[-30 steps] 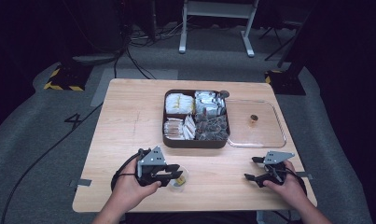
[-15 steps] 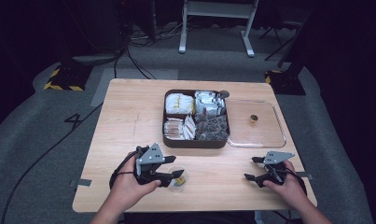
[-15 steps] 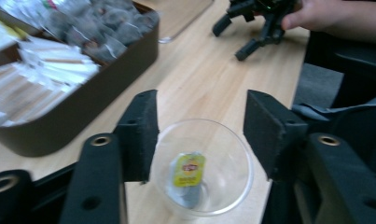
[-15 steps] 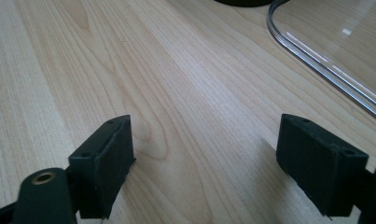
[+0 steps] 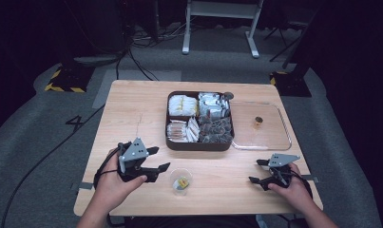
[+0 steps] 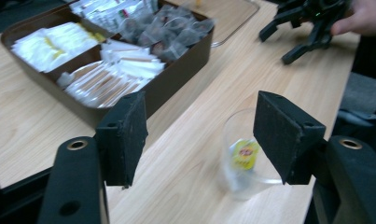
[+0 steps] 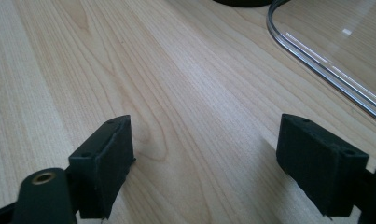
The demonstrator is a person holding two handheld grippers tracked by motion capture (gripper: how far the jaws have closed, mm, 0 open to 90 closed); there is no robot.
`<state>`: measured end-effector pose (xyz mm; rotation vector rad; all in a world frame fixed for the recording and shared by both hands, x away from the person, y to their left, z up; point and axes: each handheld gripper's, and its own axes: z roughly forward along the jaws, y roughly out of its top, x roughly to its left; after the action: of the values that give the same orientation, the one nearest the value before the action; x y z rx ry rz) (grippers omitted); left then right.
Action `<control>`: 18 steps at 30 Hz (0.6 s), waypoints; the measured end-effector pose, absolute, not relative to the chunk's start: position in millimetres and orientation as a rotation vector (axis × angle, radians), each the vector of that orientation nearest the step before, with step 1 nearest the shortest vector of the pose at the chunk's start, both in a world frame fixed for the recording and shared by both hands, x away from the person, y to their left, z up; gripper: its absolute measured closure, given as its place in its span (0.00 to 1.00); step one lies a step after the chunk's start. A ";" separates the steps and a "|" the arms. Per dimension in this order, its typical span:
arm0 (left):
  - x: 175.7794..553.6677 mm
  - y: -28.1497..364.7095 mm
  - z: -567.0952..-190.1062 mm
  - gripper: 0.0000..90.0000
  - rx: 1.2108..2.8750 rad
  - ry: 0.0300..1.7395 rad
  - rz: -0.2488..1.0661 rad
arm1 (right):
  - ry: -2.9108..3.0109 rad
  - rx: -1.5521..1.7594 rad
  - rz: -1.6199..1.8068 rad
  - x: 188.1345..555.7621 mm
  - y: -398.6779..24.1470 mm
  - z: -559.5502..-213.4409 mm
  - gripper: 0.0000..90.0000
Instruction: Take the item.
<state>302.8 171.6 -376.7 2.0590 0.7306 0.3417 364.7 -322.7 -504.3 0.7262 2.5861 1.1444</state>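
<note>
A clear plastic cup (image 5: pixel 181 180) with a yellow-tagged tea bag in it stands near the table's front edge. My left gripper (image 5: pixel 161 158) hovers just left of it, open; its jaws have just been opening and hold nothing. In the left gripper view the cup (image 6: pixel 244 156) stands beyond my left gripper (image 6: pixel 202 135), near the right-hand pad and free of both pads. A brown compartment box (image 5: pixel 198 145) of tea bags and sachets sits mid-table, and its near wall (image 6: pixel 176 86) shows ahead. My right gripper (image 5: pixel 254 171) rests open at the front right, with bare wood between the pads of my right gripper (image 7: pixel 204 163).
A clear flat lid (image 5: pixel 270 135) with a small brown knob (image 5: pixel 258 121) lies right of the box, and its rim (image 7: pixel 316 70) runs ahead of the right gripper. The other gripper (image 6: pixel 307 23) and its hand show far off in the left gripper view. Dark floor and cables surround the table.
The left gripper's jaws opened off the cup and the hand drew back to the left and slightly up. The cup stayed on the table. The right gripper did not move.
</note>
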 end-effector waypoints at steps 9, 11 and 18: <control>307.1 202.3 -394.1 0.34 2.109 0.830 0.444 | 2.582 0.727 1.143 364.2 -322.8 -504.3 0.21; 308.7 207.6 -400.0 0.34 2.106 0.834 0.448 | 2.583 0.729 1.143 363.8 -322.9 -504.3 0.21; 311.2 224.5 -416.1 0.31 2.093 0.906 0.451 | 2.583 0.730 1.143 363.8 -323.0 -504.3 0.21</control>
<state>311.2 224.5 -416.1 2.0927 0.9055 0.4514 363.8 -323.0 -504.3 0.7298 2.5834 1.1425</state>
